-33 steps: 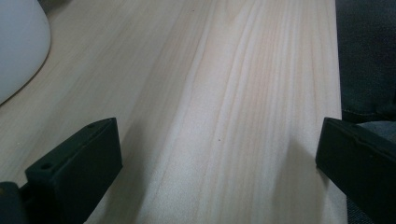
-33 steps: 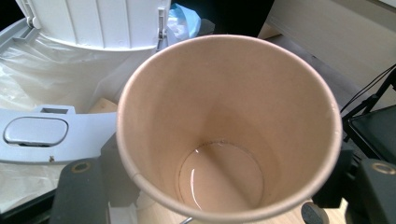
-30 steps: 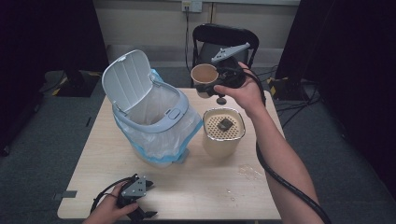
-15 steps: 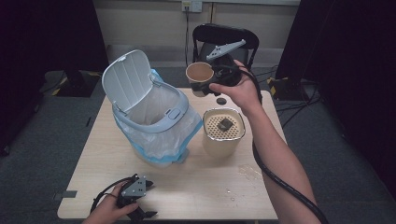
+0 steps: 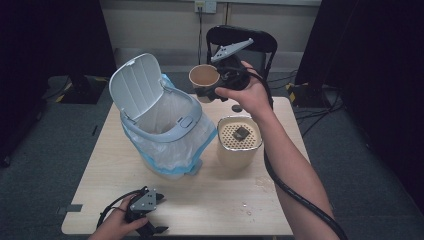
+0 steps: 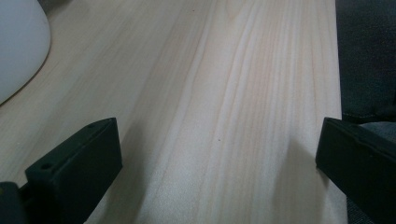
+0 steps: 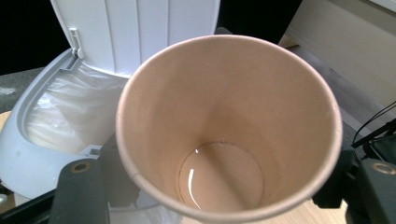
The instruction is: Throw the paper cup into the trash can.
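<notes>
Above the bin, cup in right gripper

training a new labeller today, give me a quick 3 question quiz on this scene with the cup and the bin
1. True or false: the lid of the white bin stands open.
2. What does the right gripper hold? A) a spoon B) a paper cup C) a bottle
3. Fill in: the left gripper rests open and empty on the ____.

Key
1. True; the lid is tipped back and the bag liner shows inside.
2. B; the jaws are closed on the cup, which is raised above the table beside the bin, with a trace of liquid at its bottom.
3. Table; bare wood lies between its spread jaws.
</notes>
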Demonstrator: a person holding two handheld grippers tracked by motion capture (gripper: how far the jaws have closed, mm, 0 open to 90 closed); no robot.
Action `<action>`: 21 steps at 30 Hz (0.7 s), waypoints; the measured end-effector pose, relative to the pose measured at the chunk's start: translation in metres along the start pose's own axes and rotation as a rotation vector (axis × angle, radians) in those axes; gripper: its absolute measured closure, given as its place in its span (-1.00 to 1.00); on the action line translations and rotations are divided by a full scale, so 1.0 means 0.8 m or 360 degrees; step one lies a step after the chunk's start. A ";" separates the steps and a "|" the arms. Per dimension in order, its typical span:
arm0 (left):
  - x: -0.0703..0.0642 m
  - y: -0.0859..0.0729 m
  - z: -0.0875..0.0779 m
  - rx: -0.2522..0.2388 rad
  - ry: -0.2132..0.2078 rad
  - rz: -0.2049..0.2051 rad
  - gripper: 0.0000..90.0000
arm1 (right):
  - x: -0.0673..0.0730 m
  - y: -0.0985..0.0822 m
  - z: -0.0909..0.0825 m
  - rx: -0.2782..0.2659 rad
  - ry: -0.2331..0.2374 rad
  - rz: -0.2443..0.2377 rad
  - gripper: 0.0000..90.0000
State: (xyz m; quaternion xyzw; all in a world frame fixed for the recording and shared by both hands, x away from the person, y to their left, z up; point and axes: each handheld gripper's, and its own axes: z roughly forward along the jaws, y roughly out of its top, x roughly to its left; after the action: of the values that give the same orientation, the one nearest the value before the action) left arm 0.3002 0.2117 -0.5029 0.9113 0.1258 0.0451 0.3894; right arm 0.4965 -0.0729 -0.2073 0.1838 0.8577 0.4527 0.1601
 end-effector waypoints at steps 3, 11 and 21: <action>0.000 0.000 0.000 0.0000 0.0000 0.0000 -1.00 | 0.003 0.005 0.002 0.0002 0.0005 -0.0001 -0.38; 0.000 0.000 0.000 -0.0001 0.0000 -0.0001 -1.00 | 0.012 0.024 0.003 -0.0028 0.0024 -0.0025 -0.38; 0.000 0.000 0.000 -0.0001 0.0000 -0.0001 -1.00 | 0.023 0.036 0.012 -0.0042 0.0076 -0.0035 -0.38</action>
State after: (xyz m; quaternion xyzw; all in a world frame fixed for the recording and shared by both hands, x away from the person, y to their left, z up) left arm 0.3001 0.2116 -0.5030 0.9111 0.1261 0.0449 0.3897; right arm 0.4895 -0.0420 -0.1903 0.1615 0.8572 0.4664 0.1470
